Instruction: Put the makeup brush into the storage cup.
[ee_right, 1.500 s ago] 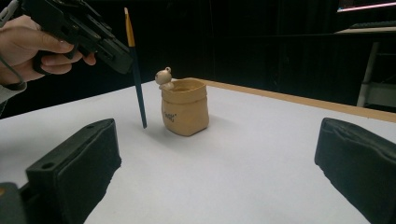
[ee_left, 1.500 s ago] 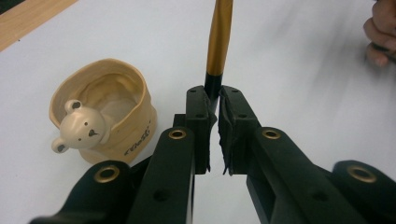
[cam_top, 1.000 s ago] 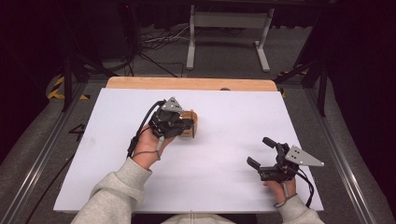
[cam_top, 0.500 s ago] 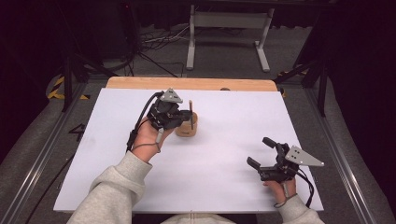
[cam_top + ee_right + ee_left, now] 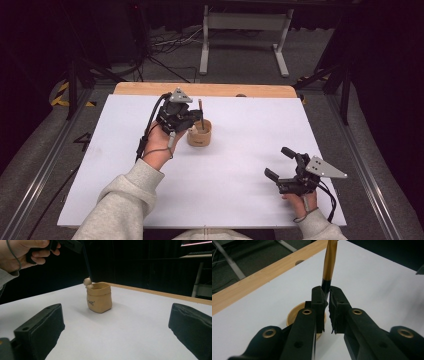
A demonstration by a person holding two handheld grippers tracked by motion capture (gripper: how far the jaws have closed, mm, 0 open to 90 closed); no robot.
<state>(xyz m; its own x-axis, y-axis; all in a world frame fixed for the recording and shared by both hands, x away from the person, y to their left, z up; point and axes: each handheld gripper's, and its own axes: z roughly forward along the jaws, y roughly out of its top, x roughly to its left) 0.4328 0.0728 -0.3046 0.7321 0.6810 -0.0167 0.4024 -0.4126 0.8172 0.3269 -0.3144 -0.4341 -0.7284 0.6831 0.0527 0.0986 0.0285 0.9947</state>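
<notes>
Pinching thin gold-black pen (image 5: 329, 262) w/ left gripper (image 5: 326, 293) over tan sack-shaped cup (image 5: 199, 133); right gripper (image 5: 280, 164) jaws wide, empty.

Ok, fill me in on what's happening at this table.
A person works with a claw in each hand. The left claw is shut on a brush, holding it upright in a small tan cup on the white table. The right claw rests open near the table's front edge, apart from the cup.

Grey fleece sleeves; each black tool (image 5: 181, 119) (image 5: 280, 163) carries a grey three-cornered plate, brass-ringed screws, and a black cable.
</notes>
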